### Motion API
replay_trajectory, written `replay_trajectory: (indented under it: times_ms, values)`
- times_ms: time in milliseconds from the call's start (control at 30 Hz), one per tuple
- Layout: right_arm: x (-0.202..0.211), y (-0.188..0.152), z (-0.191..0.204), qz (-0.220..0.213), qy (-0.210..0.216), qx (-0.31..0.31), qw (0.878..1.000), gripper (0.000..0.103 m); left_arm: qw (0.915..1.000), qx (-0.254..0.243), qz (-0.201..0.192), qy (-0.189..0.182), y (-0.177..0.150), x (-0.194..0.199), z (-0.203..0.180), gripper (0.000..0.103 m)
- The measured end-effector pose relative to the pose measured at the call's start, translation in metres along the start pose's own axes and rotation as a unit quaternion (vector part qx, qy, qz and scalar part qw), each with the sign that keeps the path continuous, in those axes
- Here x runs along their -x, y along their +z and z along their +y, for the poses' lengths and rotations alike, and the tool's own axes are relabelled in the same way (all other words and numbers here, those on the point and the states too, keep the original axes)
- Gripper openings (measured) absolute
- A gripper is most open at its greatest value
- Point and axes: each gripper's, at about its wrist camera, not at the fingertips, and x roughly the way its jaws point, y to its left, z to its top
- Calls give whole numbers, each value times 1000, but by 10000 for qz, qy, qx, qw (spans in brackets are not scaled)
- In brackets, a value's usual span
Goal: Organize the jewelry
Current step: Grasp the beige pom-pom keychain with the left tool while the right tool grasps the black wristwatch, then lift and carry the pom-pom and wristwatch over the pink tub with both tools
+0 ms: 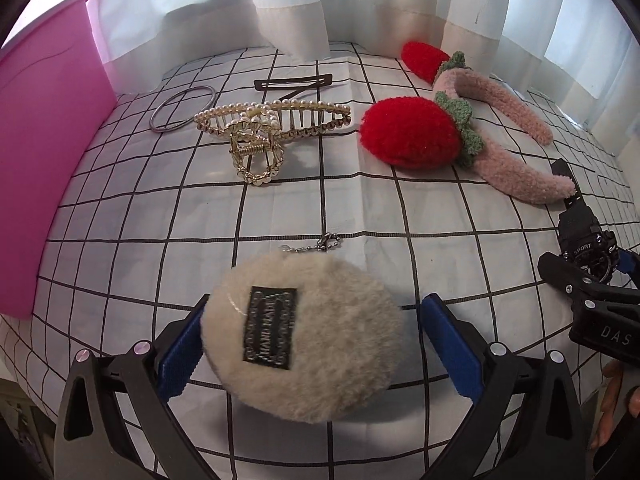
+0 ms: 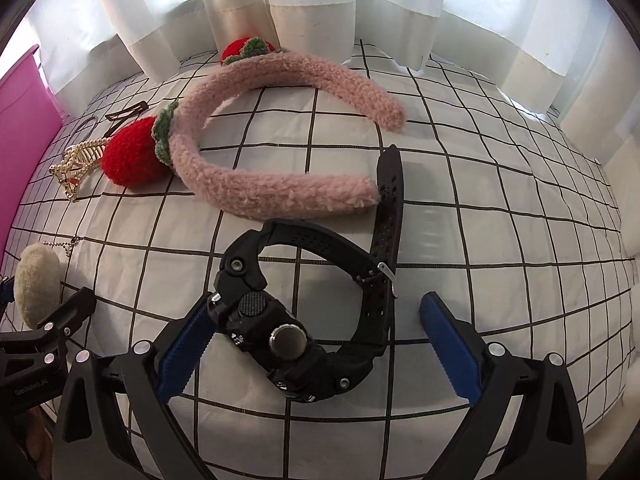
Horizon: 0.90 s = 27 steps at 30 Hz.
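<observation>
Left gripper straddles the puff, a cream fluffy keychain with a black label; its left pad touches the fur, the right pad stands clear with a gap, so jaws are spread, not clamped. Puff's bead chain lies just ahead of it on the grid cloth.

Right gripper is wide apart around the watch, a black one lying between the fingers; left pad is at the case edge, right pad is well clear. Not gripped. Watch strap runs forward, its end touching the headband tip.

Ahead of the left gripper: pearl claw clip, ring bangle and flat clip farther off. Ahead-right: pink headband with red strawberries. Pink bin far left. Curtain at the back.
</observation>
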Motion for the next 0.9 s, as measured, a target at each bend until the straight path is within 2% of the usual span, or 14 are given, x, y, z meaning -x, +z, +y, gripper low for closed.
replay_trajectory:
  times_ms: [500, 600, 633, 667, 733, 900]
  values:
    - [0, 2, 0, -61, 90, 35, 9999, 93, 9999, 97, 117, 30, 0, 3, 1, 94]
    - [4, 1, -3, -101, 107, 31, 9999, 85, 9999, 97, 106, 18, 0, 5, 1, 88]
    - [5, 0, -3, -130, 90, 34, 9999, 74, 9999, 91, 87, 13, -1, 6, 1, 82]
    - [8, 0, -3, -178, 63, 51, 9998, 72, 9999, 88, 68, 10, -1, 8, 1, 80]
    - [8, 1, -5, -156, 103, -3, 9998, 71, 9999, 98, 35, -8, -1, 10, 2, 70]
    - [12, -2, -9, -157, 222, -134, 9995, 71, 9998, 182, 25, -95, -1, 13, 6, 60]
